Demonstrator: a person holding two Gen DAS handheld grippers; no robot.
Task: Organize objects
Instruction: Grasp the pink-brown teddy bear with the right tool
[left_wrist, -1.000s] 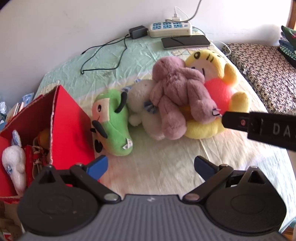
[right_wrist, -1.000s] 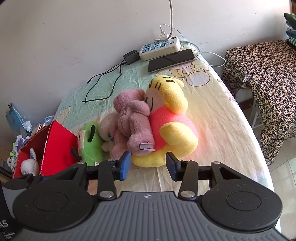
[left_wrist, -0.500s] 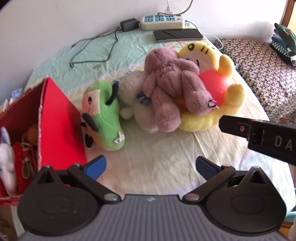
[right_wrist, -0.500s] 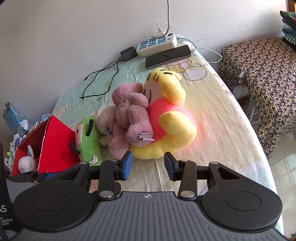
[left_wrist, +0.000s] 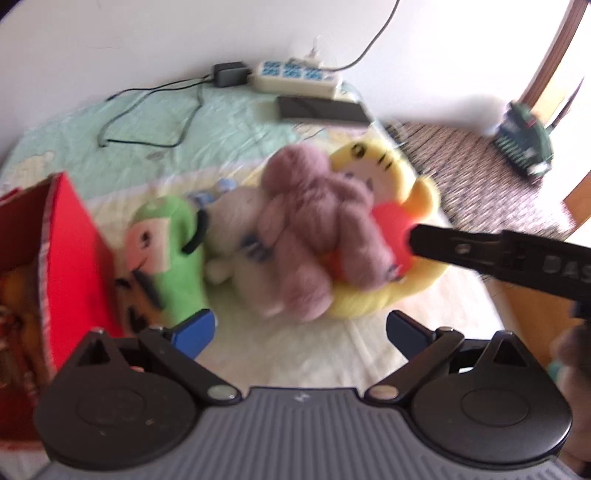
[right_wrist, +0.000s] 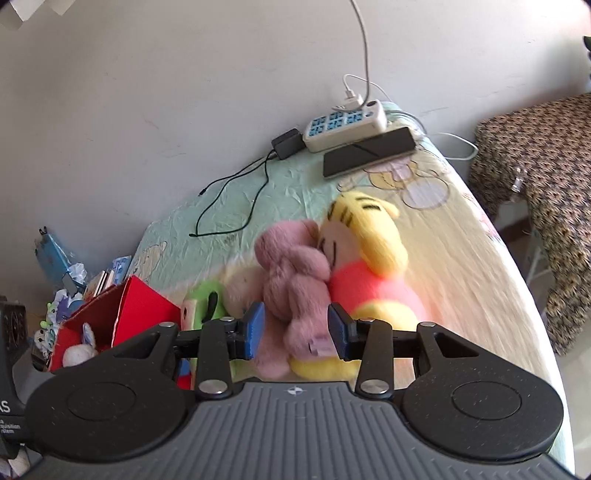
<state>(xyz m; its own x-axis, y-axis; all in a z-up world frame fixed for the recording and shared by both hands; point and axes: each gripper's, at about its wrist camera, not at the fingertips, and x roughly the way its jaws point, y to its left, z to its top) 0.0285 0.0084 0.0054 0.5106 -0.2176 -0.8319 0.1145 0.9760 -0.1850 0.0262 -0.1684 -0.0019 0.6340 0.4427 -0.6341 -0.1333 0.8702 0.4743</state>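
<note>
Several plush toys lie in a heap on the bed: a mauve bear (left_wrist: 314, 229) (right_wrist: 291, 273) on top, a yellow and red toy (left_wrist: 388, 221) (right_wrist: 369, 266) to its right, a cream toy (left_wrist: 240, 240) (right_wrist: 242, 291) and a green toy (left_wrist: 166, 254) (right_wrist: 205, 302) to its left. A red box (left_wrist: 70, 254) (right_wrist: 140, 314) with small toys stands at the left. My left gripper (left_wrist: 299, 332) is open and empty, short of the heap. My right gripper (right_wrist: 297, 332) is open, its fingers either side of the mauve bear's leg.
A power strip (left_wrist: 295, 75) (right_wrist: 345, 125), a black adapter (right_wrist: 286, 144) with its cable and a dark phone (left_wrist: 321, 110) (right_wrist: 369, 151) lie at the bed's far end by the wall. A patterned seat (right_wrist: 546, 177) stands to the right.
My right gripper has moved forward and down over the heap, now straddling the mauve bear's leg. My left gripper has shifted closer; its view is blurred by motion.
</note>
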